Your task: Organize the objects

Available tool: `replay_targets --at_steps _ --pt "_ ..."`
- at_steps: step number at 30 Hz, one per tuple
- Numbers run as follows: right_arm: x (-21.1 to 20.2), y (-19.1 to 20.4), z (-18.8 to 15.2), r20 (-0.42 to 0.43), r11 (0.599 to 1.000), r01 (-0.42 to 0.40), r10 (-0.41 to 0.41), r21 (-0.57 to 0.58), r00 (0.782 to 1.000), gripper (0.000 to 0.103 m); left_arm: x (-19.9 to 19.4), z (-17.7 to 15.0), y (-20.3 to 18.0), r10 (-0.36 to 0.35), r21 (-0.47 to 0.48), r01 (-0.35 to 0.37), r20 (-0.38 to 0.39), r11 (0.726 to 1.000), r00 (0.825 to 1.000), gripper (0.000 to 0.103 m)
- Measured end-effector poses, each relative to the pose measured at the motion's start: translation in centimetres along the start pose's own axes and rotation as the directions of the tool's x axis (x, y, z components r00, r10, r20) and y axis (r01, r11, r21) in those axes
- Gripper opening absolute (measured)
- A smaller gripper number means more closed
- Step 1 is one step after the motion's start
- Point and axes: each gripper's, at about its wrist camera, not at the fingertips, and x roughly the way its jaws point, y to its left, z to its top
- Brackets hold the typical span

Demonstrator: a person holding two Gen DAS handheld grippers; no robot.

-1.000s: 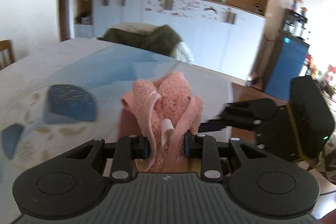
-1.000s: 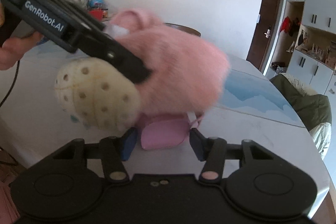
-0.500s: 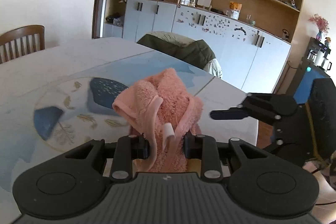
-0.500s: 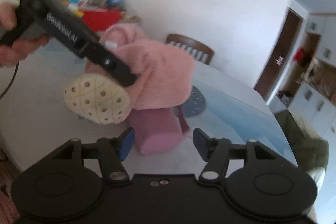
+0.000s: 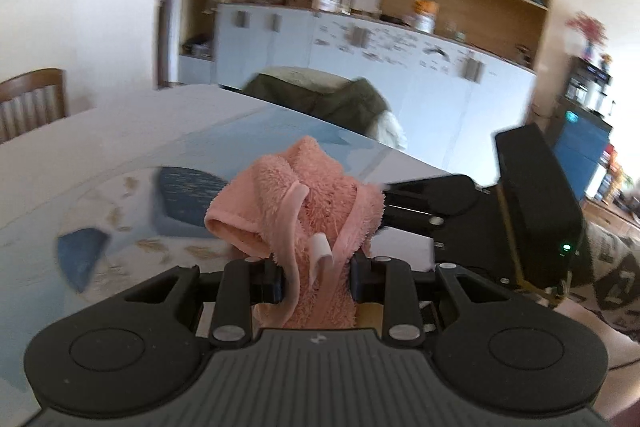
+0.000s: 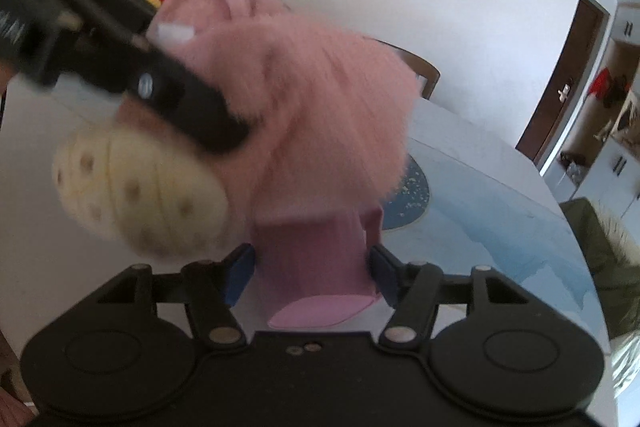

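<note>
My left gripper (image 5: 316,281) is shut on a fluffy pink towel (image 5: 308,211) and holds it bunched up above the table (image 5: 120,147). In the right wrist view the same towel (image 6: 320,99) hangs in the left gripper's black fingers (image 6: 188,107), above a cream perforated sponge-like piece (image 6: 136,199). My right gripper (image 6: 310,275) is open, its jaws on either side of a pink upright holder (image 6: 320,259) on the table. The right gripper also shows in the left wrist view (image 5: 460,211), right of the towel.
The table has a blue and white patterned cloth (image 5: 132,211). A chair with a dark green coat (image 5: 320,99) stands at the far edge. A wooden chair (image 5: 32,103) is at the left. Cabinets and shelves (image 5: 400,39) line the back wall.
The right gripper has moved in closer, so the pink holder now sits between its open jaws. The left gripper still holds the towel and has shifted slightly above it.
</note>
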Motion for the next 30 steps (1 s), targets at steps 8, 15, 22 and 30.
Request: replay_targets --at_steps 8,15,22,30 --pt "-0.3 1.9 -0.4 0.006 0.997 0.046 -0.046 -0.067 0.999 0.060 2.5 -0.5 -0.5 0.071 0.059 -0.068 -0.044 0.996 0.996 0.028" --pt "-0.2 1.1 -0.5 0.012 0.998 0.052 -0.052 -0.024 0.999 0.060 1.2 -1.4 2.5 0.148 -0.013 -0.149 -0.023 0.989 0.989 0.028" --pt "0.0 1.0 -0.9 0.016 0.997 0.071 -0.071 0.001 0.997 0.060 -1.0 -2.1 5.2 0.256 -0.119 -0.253 0.014 0.960 0.967 0.027" --pt "0.7 1.1 -0.7 0.021 0.996 0.087 -0.087 0.032 0.996 0.060 -4.6 -0.7 2.3 0.152 -0.114 -0.135 0.151 0.984 0.977 0.027"
